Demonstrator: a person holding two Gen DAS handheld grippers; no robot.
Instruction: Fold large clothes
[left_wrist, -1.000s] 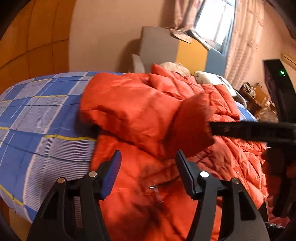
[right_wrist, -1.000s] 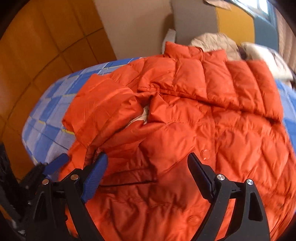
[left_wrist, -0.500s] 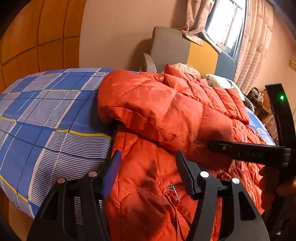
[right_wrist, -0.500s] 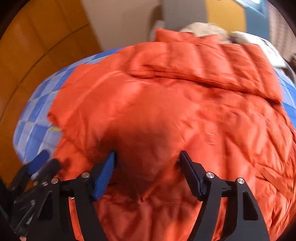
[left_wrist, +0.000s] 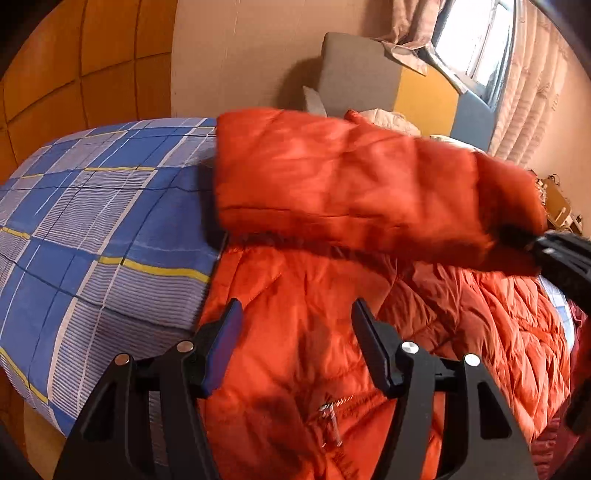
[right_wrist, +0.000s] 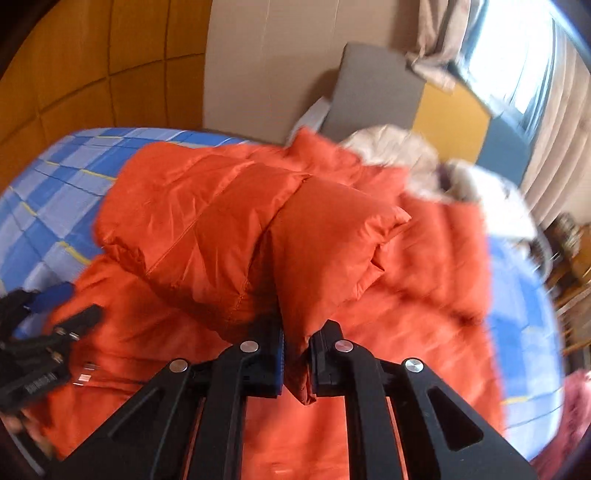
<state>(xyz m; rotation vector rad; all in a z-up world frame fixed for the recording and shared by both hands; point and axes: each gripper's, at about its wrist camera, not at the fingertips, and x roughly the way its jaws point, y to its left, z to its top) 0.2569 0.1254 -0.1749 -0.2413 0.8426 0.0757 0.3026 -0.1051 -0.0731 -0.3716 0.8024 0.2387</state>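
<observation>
Orange down jacket (left_wrist: 295, 332) spread on bed with blue plaid sheet (left_wrist: 92, 229). Right gripper (right_wrist: 297, 350) angled downward, jaws closing on the sleeve (right_wrist: 325, 258); fabric pinched between the pads, sleeve lifted across the jacket body. Left gripper (left_wrist: 295, 332) also tilted down, hovering over the jacket's near edge by the zipper pull (left_wrist: 330, 424), jaws parted, nothing between them. Right view motion-blurred.

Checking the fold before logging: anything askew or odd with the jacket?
Nothing damaged. The orange jacket lies on the checked bed, one sleeve lifted across it, its cuff pinched in the closing right gripper. The left gripper hovers open over the hem.
</observation>
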